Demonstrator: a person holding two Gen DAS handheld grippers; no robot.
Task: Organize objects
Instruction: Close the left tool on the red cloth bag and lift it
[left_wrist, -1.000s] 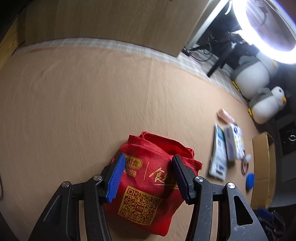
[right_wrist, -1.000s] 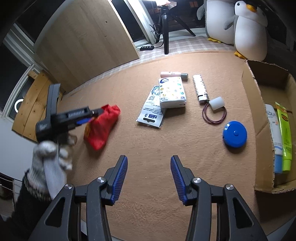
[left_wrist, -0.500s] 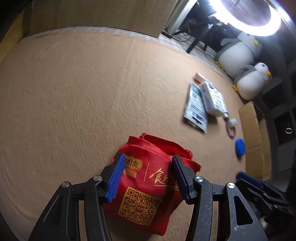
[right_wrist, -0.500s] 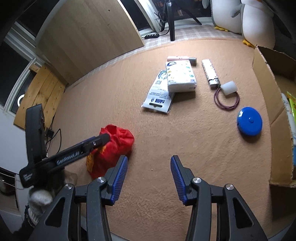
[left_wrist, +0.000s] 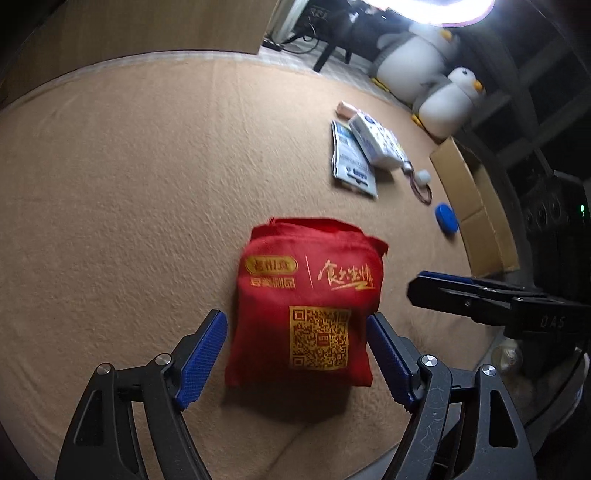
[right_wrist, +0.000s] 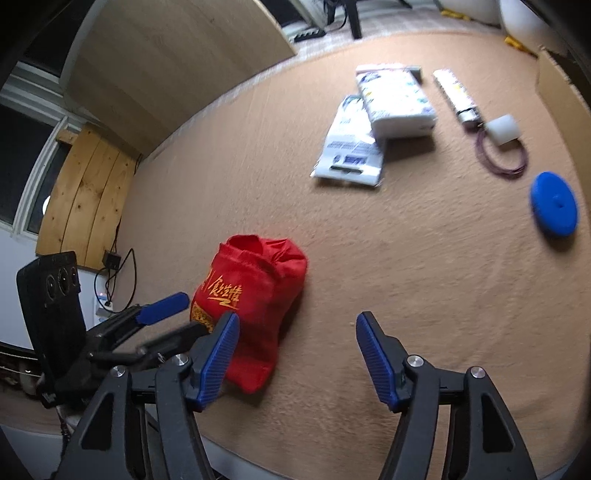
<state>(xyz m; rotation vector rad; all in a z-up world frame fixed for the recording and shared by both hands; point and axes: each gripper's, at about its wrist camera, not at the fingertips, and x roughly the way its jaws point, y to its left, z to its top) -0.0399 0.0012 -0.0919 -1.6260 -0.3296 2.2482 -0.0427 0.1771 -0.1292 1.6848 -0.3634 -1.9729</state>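
Observation:
A red cloth bag (left_wrist: 306, 295) with gold lettering and a QR code lies on the tan tablecloth (left_wrist: 129, 184). My left gripper (left_wrist: 295, 319) straddles its lower part. Its jaws are opening, and the blue pads (left_wrist: 201, 354) stand just off the bag's sides. In the right wrist view the same bag (right_wrist: 255, 295) sits left of my right gripper (right_wrist: 297, 319), whose jaws are also opening with only bare cloth between them. Its left finger (right_wrist: 218, 358) overlaps the bag's edge in the picture. The left gripper (right_wrist: 162, 314) shows at the bag's left, and the right gripper (left_wrist: 461, 291) reaches in from the right.
Further back lie a white tissue pack (right_wrist: 397, 99) on a flat white pouch (right_wrist: 351, 147), a white tube (right_wrist: 456, 96), a purple loop with a white cap (right_wrist: 502, 129) and a blue disc (right_wrist: 553, 208). A cardboard box (left_wrist: 472, 199) stands at the right edge, with penguin plushes (left_wrist: 447, 99) behind it.
The left jaws have widened off the red bag, which now lies on the cloth. The right gripper has come down towards the bag and its jaws have widened.

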